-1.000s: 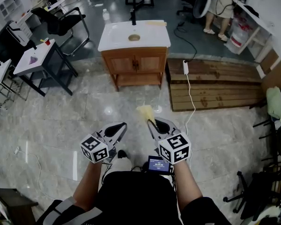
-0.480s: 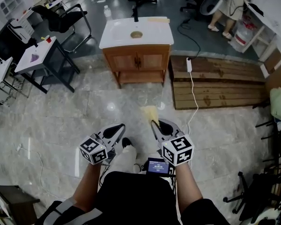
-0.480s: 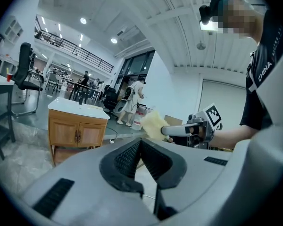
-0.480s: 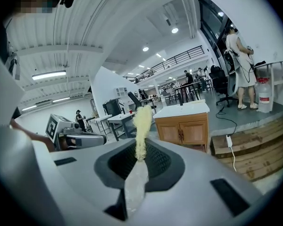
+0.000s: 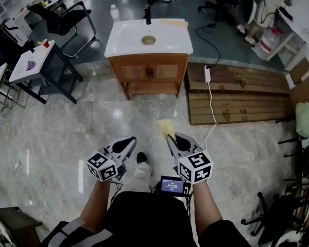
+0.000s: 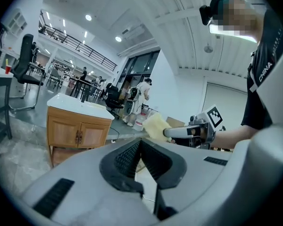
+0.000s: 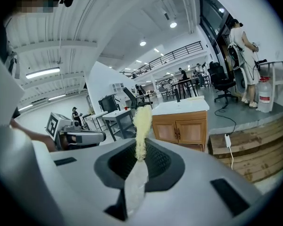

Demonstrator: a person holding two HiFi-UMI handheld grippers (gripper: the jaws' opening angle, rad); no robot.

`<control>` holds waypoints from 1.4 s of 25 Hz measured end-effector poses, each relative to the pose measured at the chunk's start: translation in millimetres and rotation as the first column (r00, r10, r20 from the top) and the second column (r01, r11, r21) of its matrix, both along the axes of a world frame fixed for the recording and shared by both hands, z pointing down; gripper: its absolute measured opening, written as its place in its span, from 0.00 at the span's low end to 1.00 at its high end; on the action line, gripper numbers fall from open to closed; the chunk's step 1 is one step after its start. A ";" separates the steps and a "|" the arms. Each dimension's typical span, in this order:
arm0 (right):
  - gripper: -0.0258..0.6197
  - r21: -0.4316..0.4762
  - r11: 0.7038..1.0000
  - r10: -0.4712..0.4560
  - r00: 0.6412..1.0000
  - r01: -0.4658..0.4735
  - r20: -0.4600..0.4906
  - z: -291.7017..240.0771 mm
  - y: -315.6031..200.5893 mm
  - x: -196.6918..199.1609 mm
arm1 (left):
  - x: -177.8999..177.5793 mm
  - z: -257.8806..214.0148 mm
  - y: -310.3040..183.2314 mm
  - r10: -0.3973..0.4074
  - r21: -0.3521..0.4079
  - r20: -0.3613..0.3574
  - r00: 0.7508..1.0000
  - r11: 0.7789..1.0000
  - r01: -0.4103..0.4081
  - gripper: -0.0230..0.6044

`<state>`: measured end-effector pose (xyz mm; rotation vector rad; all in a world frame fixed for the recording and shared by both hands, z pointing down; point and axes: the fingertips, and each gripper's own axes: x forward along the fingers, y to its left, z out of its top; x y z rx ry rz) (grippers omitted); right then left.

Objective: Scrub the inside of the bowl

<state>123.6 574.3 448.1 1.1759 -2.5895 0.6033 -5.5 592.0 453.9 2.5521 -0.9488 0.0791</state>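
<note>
Marble-look floor (image 5: pixel 67 138) everywhere, big open workshop, and one wooden vanity (image 5: pixel 148 71) standing well ahead of both sets of jaws. Its white basin (image 5: pixel 134 35) is the only bowl-ish thing I can spot, so I'm guessing that's what gets scrubbed. It has a faucet (image 5: pixel 148 19) at its far edge.

The left gripper (image 5: pixel 126 143) has its jaws pressed together with nothing between them. Its own view shows the ribbed pads meeting at the tips and only floor beyond. The right gripper (image 5: pixel 170 137) is pinching a yellow sponge (image 5: pixel 164 126) (could be a fluffy cloth, hard to say). Most of it sticks out past the tips, and one thin edge is clamped between the pads. Both grippers are at about waist height, side by side and a bit apart, pointing toward the vanity.

So step-wise I'd call this the approach. The scrubber is in hand, the scrubbing isn't started, and the basin is well apart from the tips.

The next move, as I read it, is to close the gap and bring the right jaws over the rim. Then I tilt them down so the sponge's free end lands on the inside wall rather than the countertop. The grip looks shallow, so pressing hard could fold the sponge or pull it out.
</note>
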 end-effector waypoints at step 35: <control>0.10 -0.036 0.999 0.011 0.998 -0.013 -0.057 10.4 -312.9 -85.2 | -51.7 15.1 -301.0 0.164 -0.023 0.026 0.986 0.986 -0.164 0.04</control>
